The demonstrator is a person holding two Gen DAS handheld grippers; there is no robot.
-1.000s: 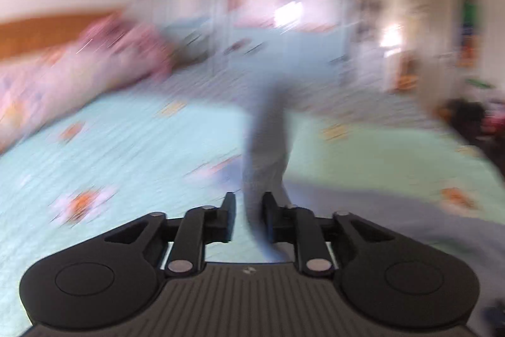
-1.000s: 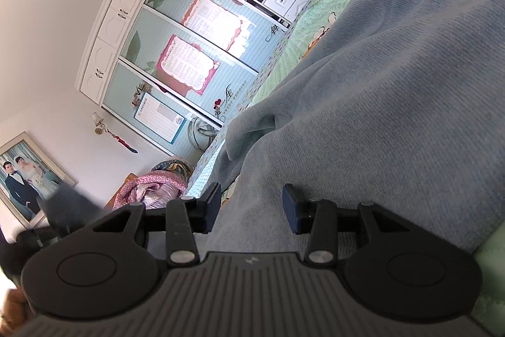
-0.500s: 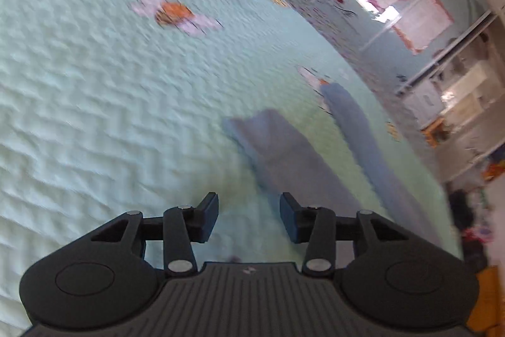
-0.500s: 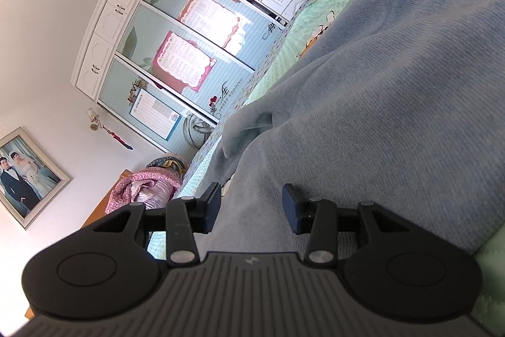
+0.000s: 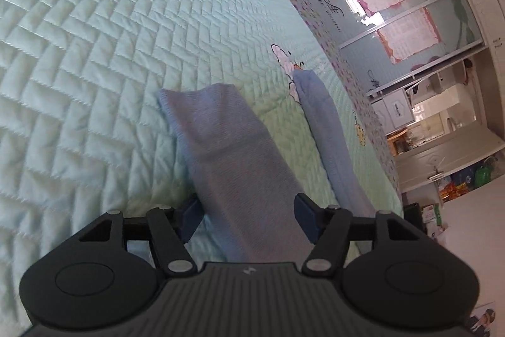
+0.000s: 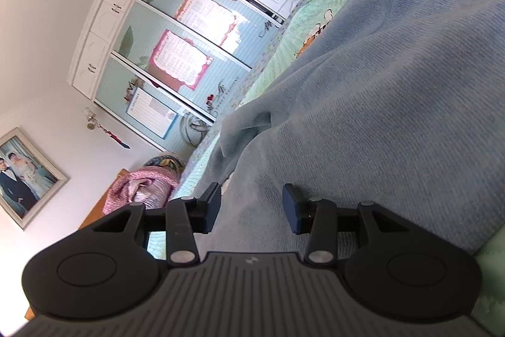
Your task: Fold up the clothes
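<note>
My left tongs [image 5: 247, 215] are opening astride the sweater [image 5: 233, 160] sleeve at frame centre, freeing it to lie flat on the bed [image 5: 79, 84], while my right tongs [image 6: 251, 204] sit half-open, unclamped, over the body.

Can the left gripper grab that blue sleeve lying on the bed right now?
Probably yes. The sleeve lies flat between the left gripper's opening jaws, pads not pressing, and nothing covers it on the bed.

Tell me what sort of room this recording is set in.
Most likely a home bedroom. A bed with a mint quilted bedspread fills the view, a wardrobe with sliding doors lines the wall, and a framed portrait photo hangs beside it.
</note>
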